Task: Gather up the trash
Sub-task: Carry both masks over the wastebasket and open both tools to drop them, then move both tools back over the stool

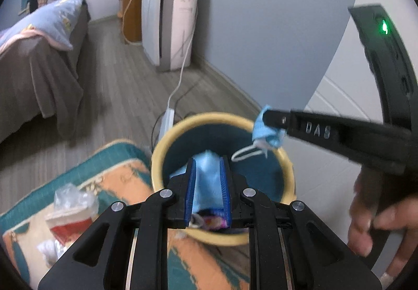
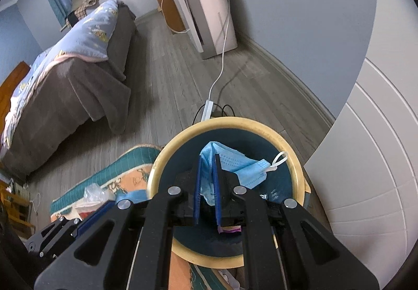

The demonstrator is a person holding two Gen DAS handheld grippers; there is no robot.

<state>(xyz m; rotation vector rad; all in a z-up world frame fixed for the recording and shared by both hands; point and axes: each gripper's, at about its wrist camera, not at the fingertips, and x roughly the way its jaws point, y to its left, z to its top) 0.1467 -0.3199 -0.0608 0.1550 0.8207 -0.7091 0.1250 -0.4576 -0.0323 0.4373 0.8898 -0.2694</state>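
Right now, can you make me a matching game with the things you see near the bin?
Things:
1. trash bin
2. face mask
3. plastic wrapper
4. power strip

Descriptions:
A. white, on the wooden floor behind the bin
B. blue, pinched in the right gripper over the bin
C. round with a yellow rim
D. clear and crinkly, on the rug

Pairs: 1-C, 2-B, 3-D, 4-A

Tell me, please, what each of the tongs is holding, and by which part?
Each of the tongs grips a blue face mask over the bin: the right tongs pinch the right mask by one end, the left tongs the left mask around its crumpled middle.
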